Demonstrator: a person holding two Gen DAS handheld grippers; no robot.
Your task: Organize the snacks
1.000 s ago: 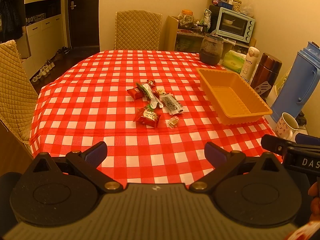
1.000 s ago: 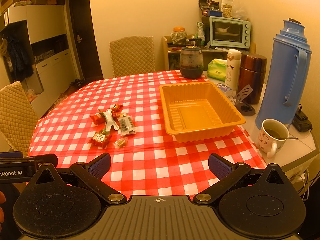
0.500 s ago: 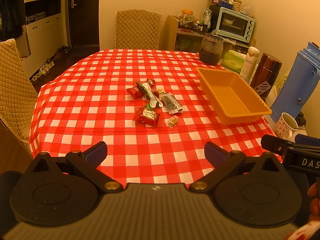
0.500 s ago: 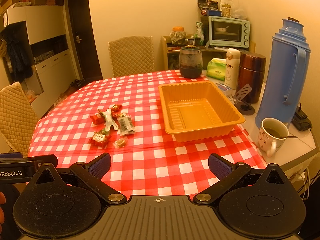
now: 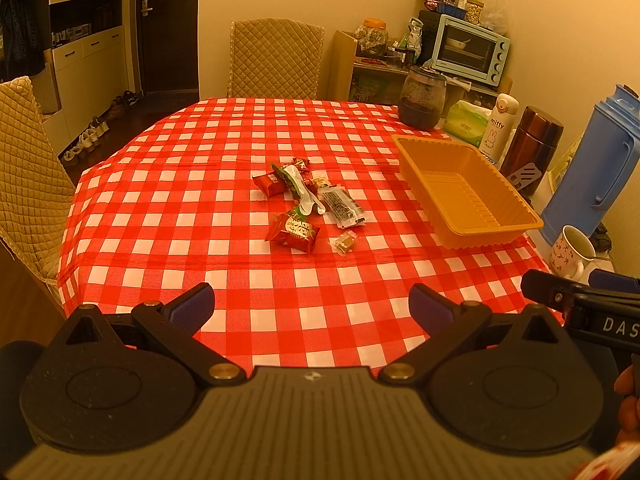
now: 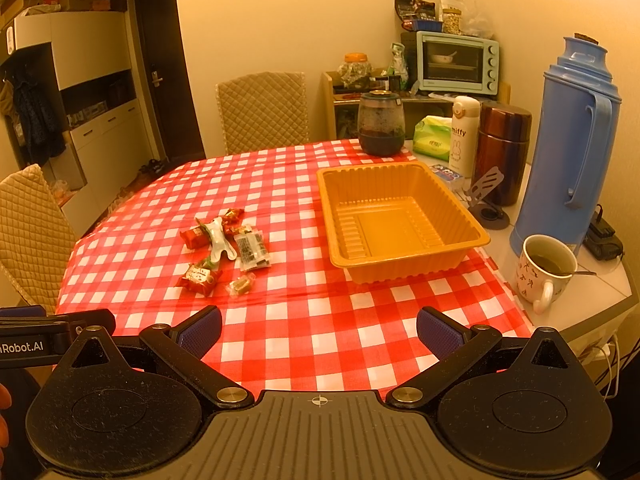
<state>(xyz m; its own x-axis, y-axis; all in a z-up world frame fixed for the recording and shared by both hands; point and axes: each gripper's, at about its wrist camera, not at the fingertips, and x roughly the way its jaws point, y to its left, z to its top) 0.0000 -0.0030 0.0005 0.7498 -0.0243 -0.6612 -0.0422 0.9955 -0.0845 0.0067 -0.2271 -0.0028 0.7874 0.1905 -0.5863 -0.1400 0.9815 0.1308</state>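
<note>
Several wrapped snacks lie in a loose pile (image 5: 306, 204) (image 6: 224, 246) mid-table on the red checked cloth: a red packet (image 5: 294, 233), a dark clear-wrapped bar (image 5: 342, 211), a small clear candy (image 5: 344, 242), and a white-green wrapper (image 5: 300, 188). An empty orange tray (image 5: 506, 228) (image 6: 404, 270) stands to their right. My left gripper (image 5: 311, 307) hovers open over the near table edge, well short of the pile. My right gripper (image 6: 319, 328) is open too, in front of the tray, nothing between its fingers.
Right of the tray stand a blue thermos (image 6: 572, 148), a brown flask (image 6: 504, 152), a white bottle (image 6: 464, 140), and a mug with a spoon (image 6: 544, 268). A dark glass jar (image 6: 380, 124) sits at the far edge. Quilted chairs (image 5: 276, 58) (image 5: 28, 184) flank the table.
Both views have crept slightly forward; the pile and tray look a little closer. Both grippers stay open.
</note>
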